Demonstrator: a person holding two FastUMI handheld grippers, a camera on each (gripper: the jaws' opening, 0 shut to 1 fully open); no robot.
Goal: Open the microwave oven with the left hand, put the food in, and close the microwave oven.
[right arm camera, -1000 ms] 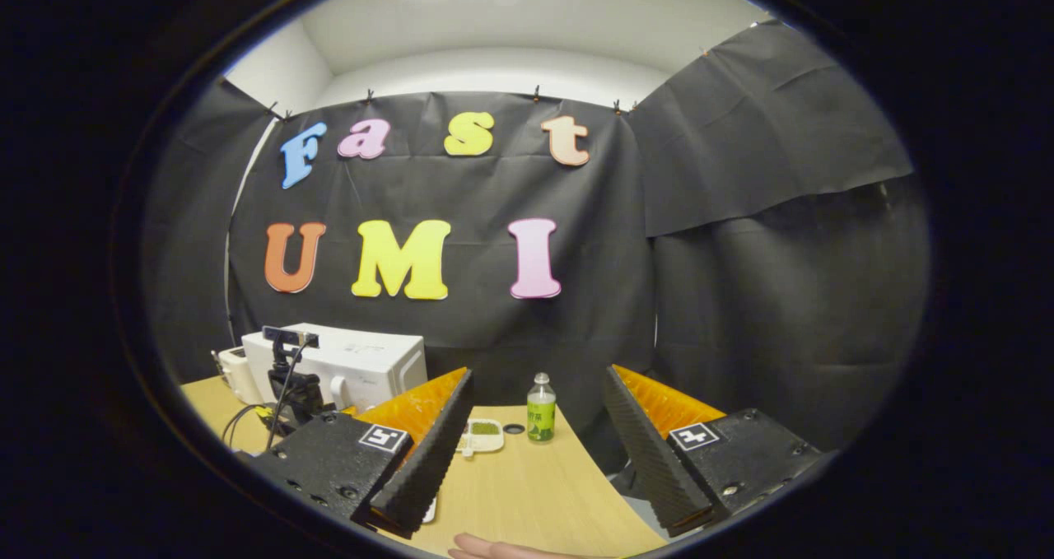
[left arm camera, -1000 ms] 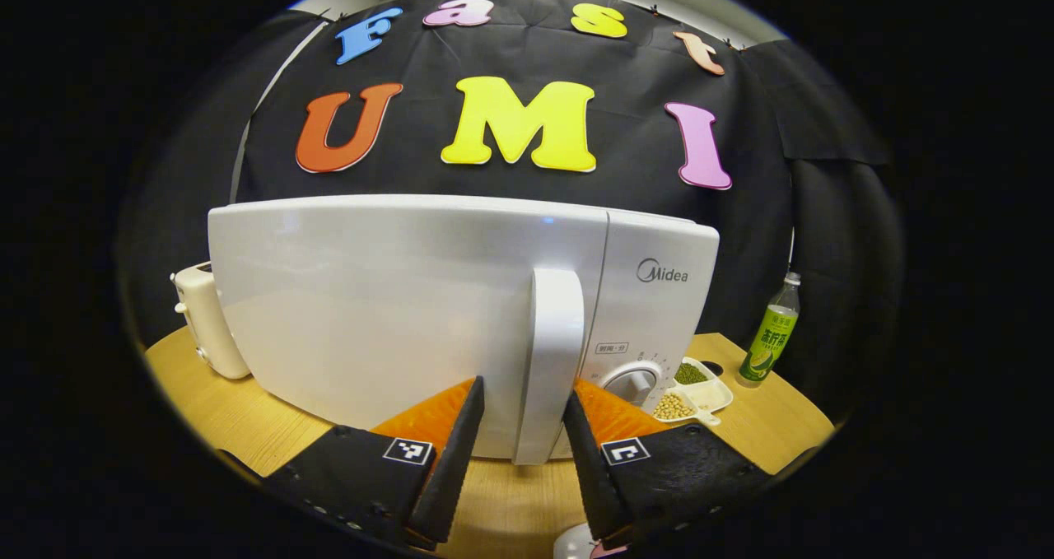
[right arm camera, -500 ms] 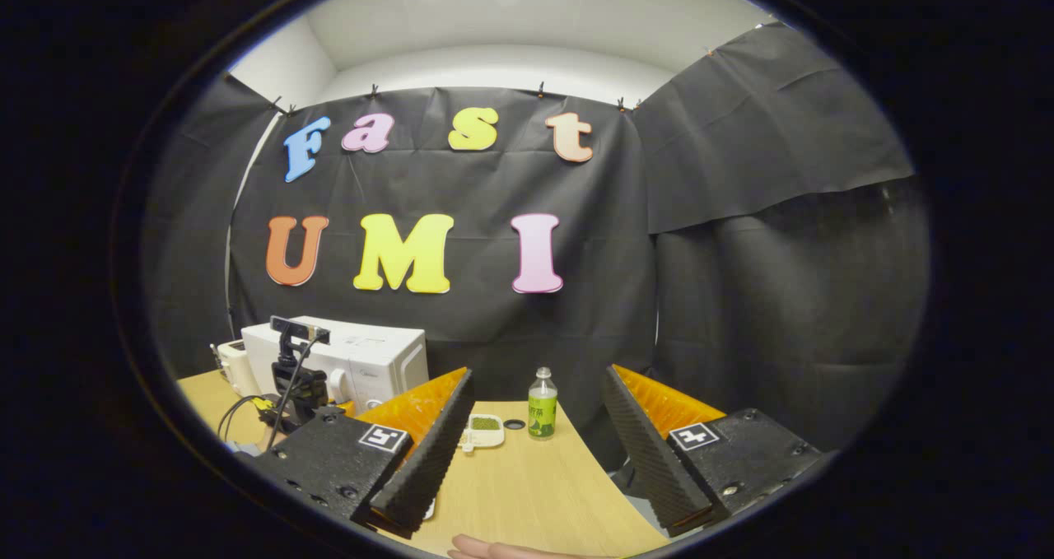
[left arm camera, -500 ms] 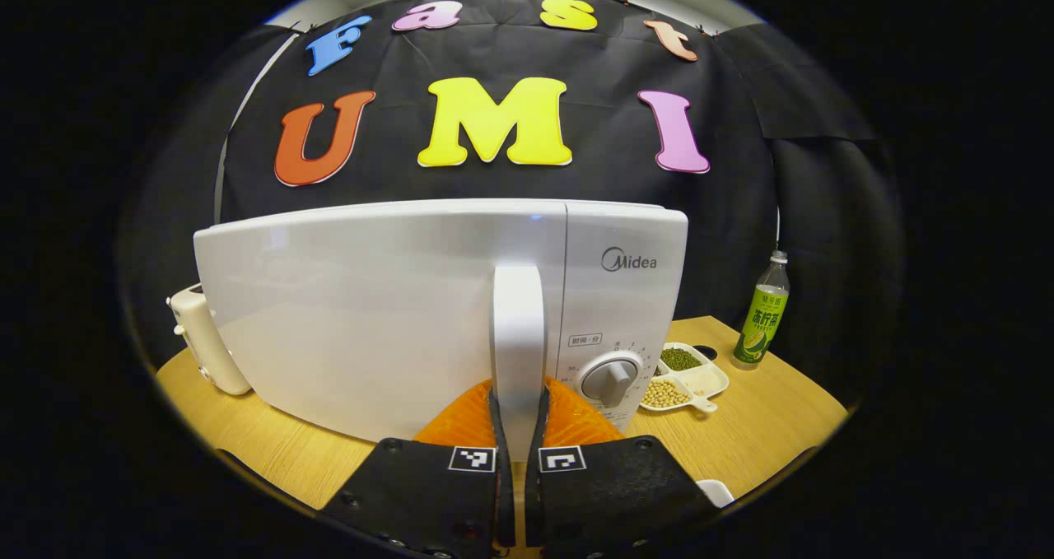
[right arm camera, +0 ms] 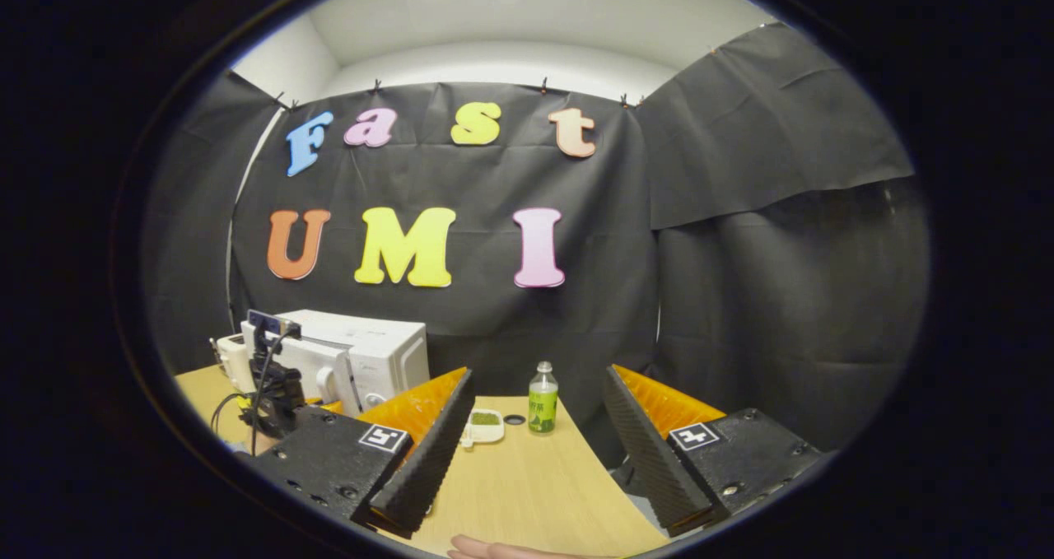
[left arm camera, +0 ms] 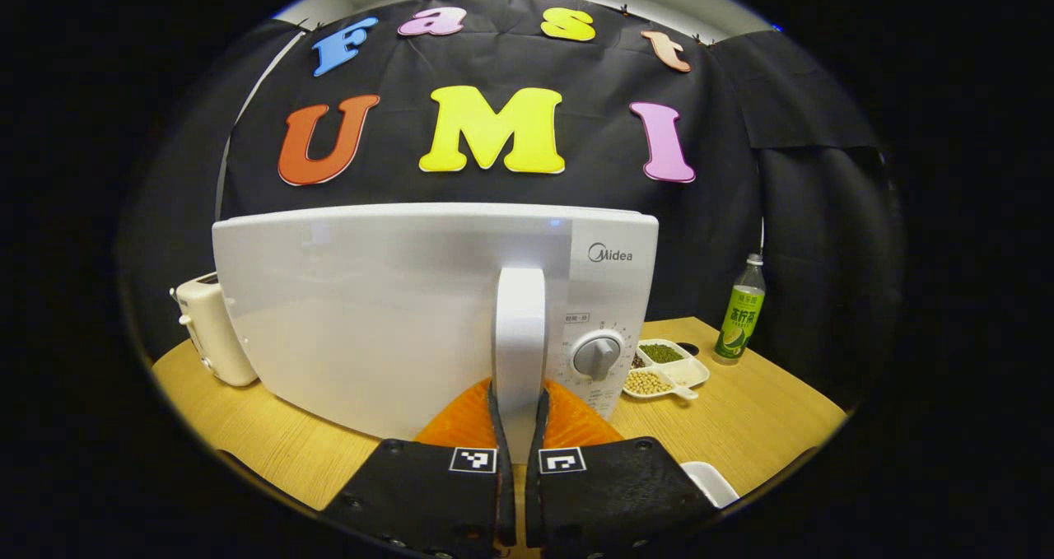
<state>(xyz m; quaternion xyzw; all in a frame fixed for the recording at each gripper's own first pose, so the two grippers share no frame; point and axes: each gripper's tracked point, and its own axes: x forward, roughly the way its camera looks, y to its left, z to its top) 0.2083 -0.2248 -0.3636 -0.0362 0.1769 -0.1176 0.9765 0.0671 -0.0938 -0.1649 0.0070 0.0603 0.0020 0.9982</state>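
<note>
The tall white plastic door handle (left arm camera: 520, 337) of the white box-shaped microwave oven (left arm camera: 395, 312) is clamped between both fingers of the left gripper (left arm camera: 519, 435), low on the bar, so the door can be pulled. In the right gripper view the door edge (right arm camera: 352, 382) looks slightly swung out from the oven body; the step is judged as the start of opening. The oven is set on the light wooden table (left arm camera: 757, 415), door facing the person, with the hinge judged to be on the far side from the handle. The food, a white divided dish of green and yellow beans (left arm camera: 663, 368), is placed just beside the control dial (left arm camera: 596, 355), near a green-labelled clear plastic bottle (left arm camera: 739, 312). A cream toaster (left arm camera: 210, 333) sits on the oven's other side. The right gripper (right arm camera: 535, 435) is held spread wide, empty, well apart from the oven and above the table, judged ready to fetch the dish.
</note>
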